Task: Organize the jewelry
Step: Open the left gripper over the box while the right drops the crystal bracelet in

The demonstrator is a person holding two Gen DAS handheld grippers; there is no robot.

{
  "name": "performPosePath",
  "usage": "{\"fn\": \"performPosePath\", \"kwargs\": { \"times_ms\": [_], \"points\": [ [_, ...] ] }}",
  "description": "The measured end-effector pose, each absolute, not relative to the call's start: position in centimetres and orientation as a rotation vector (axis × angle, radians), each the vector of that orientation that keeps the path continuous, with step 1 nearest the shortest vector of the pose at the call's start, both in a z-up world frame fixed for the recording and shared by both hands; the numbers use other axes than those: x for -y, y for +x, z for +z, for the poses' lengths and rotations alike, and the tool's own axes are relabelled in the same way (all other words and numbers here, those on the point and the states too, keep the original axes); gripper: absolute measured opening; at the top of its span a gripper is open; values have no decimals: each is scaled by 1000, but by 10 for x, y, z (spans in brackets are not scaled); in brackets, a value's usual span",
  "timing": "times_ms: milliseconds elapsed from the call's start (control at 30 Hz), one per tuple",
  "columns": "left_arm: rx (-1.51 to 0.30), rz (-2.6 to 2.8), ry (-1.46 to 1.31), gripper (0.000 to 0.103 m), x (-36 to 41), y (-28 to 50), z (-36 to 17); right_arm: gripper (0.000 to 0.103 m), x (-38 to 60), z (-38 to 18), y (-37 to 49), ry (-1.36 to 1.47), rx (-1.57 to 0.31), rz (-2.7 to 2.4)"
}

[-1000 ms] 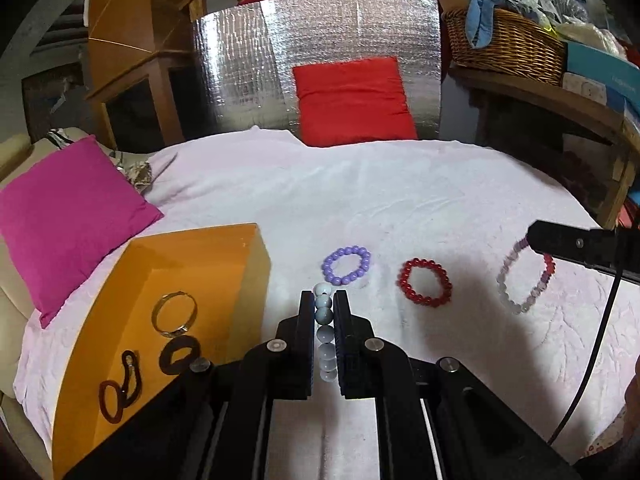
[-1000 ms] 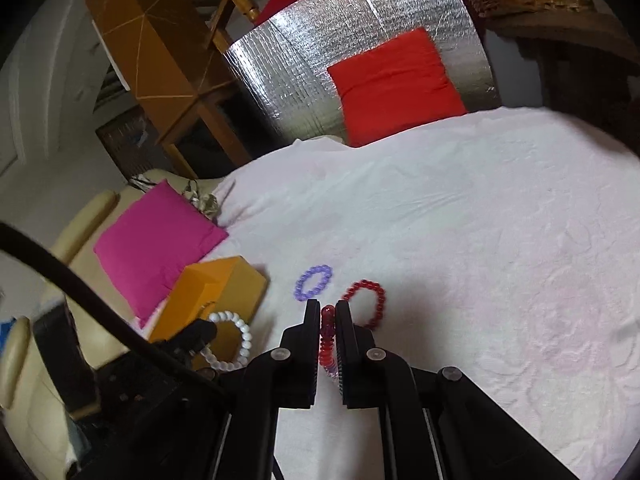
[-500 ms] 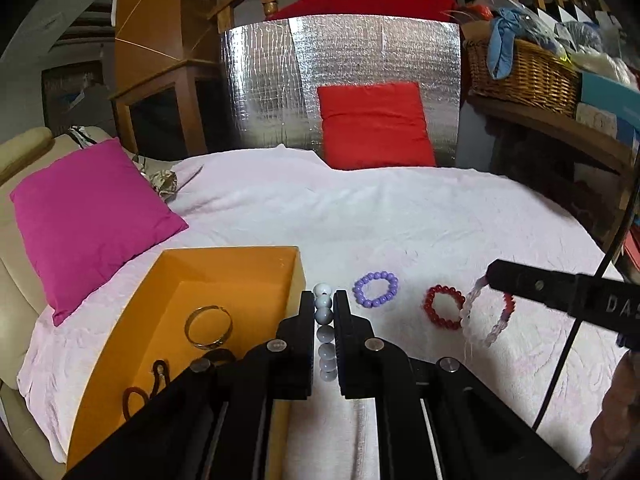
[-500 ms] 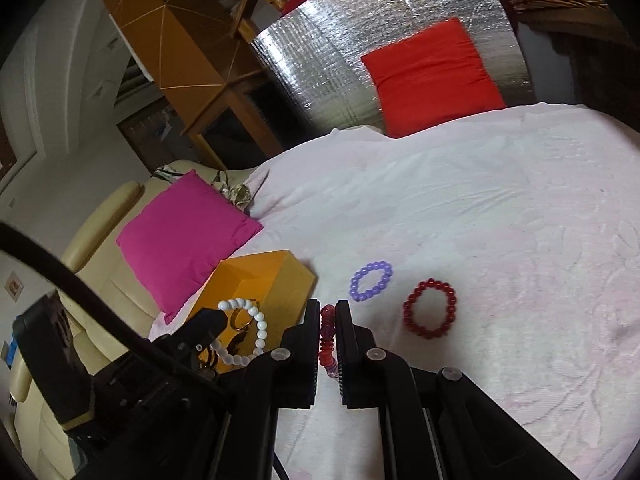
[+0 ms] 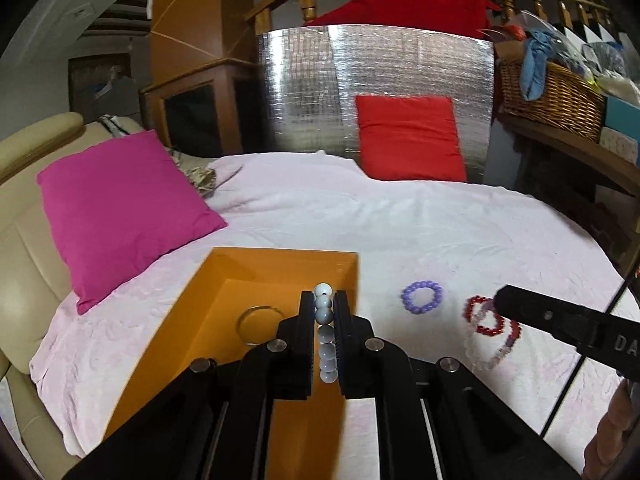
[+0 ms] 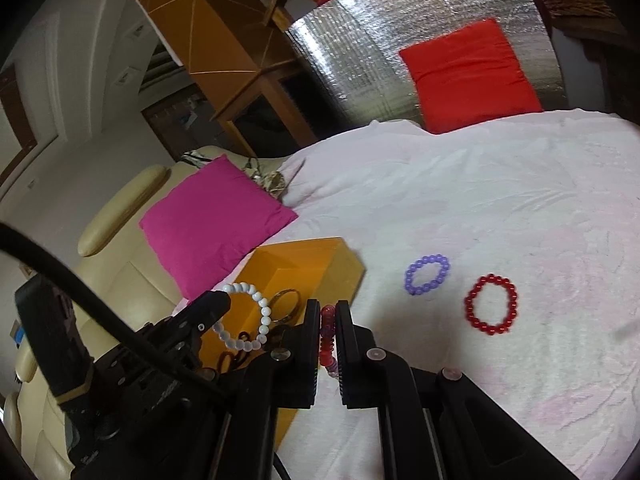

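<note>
My left gripper (image 5: 323, 300) is shut on a white bead bracelet (image 5: 325, 336), which hangs over the open orange box (image 5: 248, 276). In the right wrist view that bracelet (image 6: 244, 320) dangles from the left gripper (image 6: 216, 304) above the box (image 6: 296, 264). My right gripper (image 6: 328, 308) is shut on a red, purple and clear bead bracelet (image 6: 327, 344), held near the box's right side. In the left wrist view it (image 5: 492, 356) hangs in front of the red bracelet (image 5: 480, 316). A purple bracelet (image 6: 427, 274) and the red bracelet (image 6: 491, 304) lie on the pink cloth.
Inside the box lie a metal ring (image 5: 258, 322) and black hair ties (image 6: 236, 356). A magenta cushion (image 5: 120, 208) rests left of the box on a cream sofa. A red cushion (image 5: 408, 136) leans on a silver panel at the back, and a wicker basket (image 5: 548, 96) sits at the right.
Both grippers have moved left with their bracelets. The white bracelet has gone from beside the box to over it, and the right gripper has come closer to the red bracelet.
</note>
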State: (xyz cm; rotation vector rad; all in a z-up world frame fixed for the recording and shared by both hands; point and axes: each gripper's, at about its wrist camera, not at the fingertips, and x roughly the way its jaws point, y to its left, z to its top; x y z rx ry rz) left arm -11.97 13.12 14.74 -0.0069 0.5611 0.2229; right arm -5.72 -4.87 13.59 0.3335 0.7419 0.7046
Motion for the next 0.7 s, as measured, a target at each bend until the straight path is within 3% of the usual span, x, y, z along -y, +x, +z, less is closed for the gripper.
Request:
{"fn": "performPosePath", "kwargs": {
  "times_ms": [700],
  "points": [
    [-623, 467, -72, 9, -225, -142, 135, 8, -30, 137, -92, 281, -736, 976]
  ]
}}
